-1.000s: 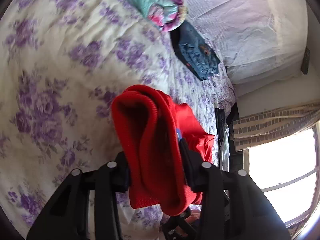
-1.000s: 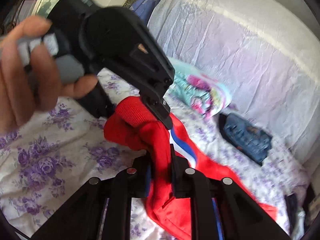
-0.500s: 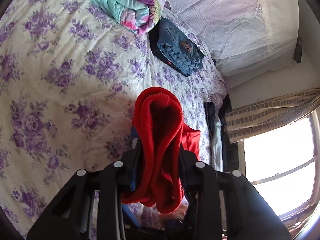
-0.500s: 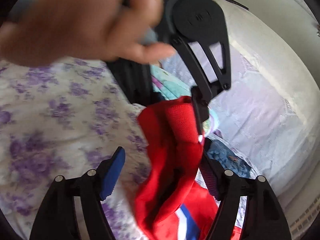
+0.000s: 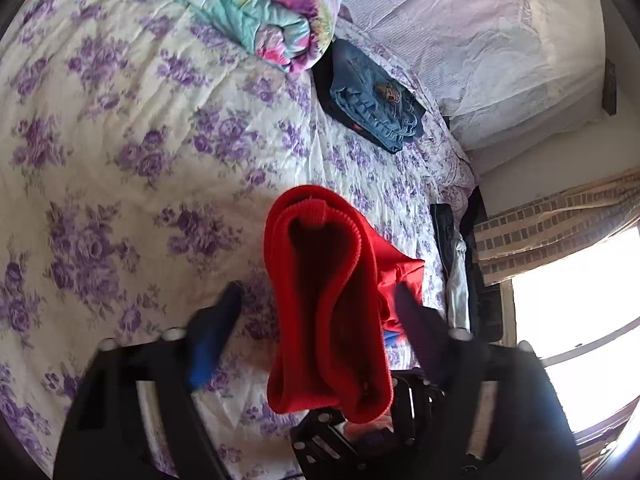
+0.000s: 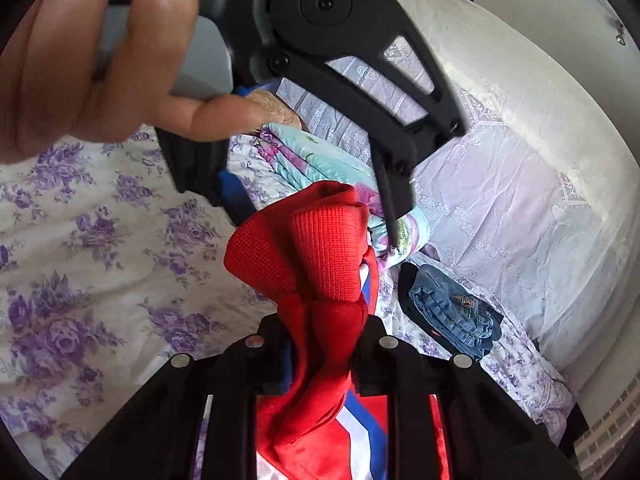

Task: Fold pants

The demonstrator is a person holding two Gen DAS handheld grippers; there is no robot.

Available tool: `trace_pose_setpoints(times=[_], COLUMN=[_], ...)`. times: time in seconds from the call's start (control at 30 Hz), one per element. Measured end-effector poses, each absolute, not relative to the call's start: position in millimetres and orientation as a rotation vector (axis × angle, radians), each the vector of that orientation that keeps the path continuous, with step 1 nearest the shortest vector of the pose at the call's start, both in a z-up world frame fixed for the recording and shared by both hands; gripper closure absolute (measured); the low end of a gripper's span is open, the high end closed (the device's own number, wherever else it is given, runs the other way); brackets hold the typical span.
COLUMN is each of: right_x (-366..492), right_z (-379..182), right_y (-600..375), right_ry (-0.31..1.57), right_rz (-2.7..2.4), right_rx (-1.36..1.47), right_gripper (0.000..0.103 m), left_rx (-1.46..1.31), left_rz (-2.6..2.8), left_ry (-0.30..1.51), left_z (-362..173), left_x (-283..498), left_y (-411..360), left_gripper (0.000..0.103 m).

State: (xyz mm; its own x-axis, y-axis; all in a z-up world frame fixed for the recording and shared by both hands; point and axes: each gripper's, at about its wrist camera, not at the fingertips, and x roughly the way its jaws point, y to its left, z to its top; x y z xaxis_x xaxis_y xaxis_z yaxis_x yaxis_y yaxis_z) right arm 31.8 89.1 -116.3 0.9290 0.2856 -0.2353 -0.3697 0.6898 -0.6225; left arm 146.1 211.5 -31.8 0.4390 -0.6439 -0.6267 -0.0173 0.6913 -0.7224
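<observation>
Left gripper (image 5: 320,304): fingers just spread, apparently clear of red pants (image 5: 324,304).
Right gripper (image 6: 322,356): fingers just closed, pinching the pants above bed (image 6: 100,264).

Pants (image 6: 320,280): red, with blue and white stripe. Bedsheet (image 5: 120,140): cream, purple floral print. Jeans (image 5: 372,108) beside the turquoise-pink quilt (image 5: 248,8): blue.

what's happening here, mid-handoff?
Looks like it. A person is working red pants over a floral bedsheet with two handheld grippers. The right gripper is clamped on the bunched waistband, having just closed. The left gripper has just opened; the waistband hangs between its fingers, no longer pinched. Folded jeans and a rolled blanket lie further up the bed.
</observation>
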Motion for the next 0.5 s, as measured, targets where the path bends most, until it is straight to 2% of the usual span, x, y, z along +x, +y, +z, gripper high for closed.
trace_pose_setpoints(times=[0.03,0.13,0.3,0.5], right_x=[30.6,29.9,29.7,40.7], right_z=[-115.3,-113.9,-95.5,-70.7], right_y=[87.6,79.5,53.8,-23.3], right_ry=[0.127,0.126,0.096,0.125], right_rz=[0.365,0.349,0.282,0.190], right_rx=[-0.716,-0.690,-0.562,-0.270], right_gripper=[0.082,0.082,0.082,0.082], left_rx=[-0.706,-0.677,-0.640,-0.497], left_rz=[-0.469,-0.480,-0.520,-0.636], left_ry=[1.060,1.042,1.009,0.984], left_z=[-31.3,-27.6,-4.0,35.3], left_x=[146.9,145.6,148.1,167.5], left_y=[205.7,196.5,173.2,93.4], left_gripper=[0.066,0.071,0.073,0.073])
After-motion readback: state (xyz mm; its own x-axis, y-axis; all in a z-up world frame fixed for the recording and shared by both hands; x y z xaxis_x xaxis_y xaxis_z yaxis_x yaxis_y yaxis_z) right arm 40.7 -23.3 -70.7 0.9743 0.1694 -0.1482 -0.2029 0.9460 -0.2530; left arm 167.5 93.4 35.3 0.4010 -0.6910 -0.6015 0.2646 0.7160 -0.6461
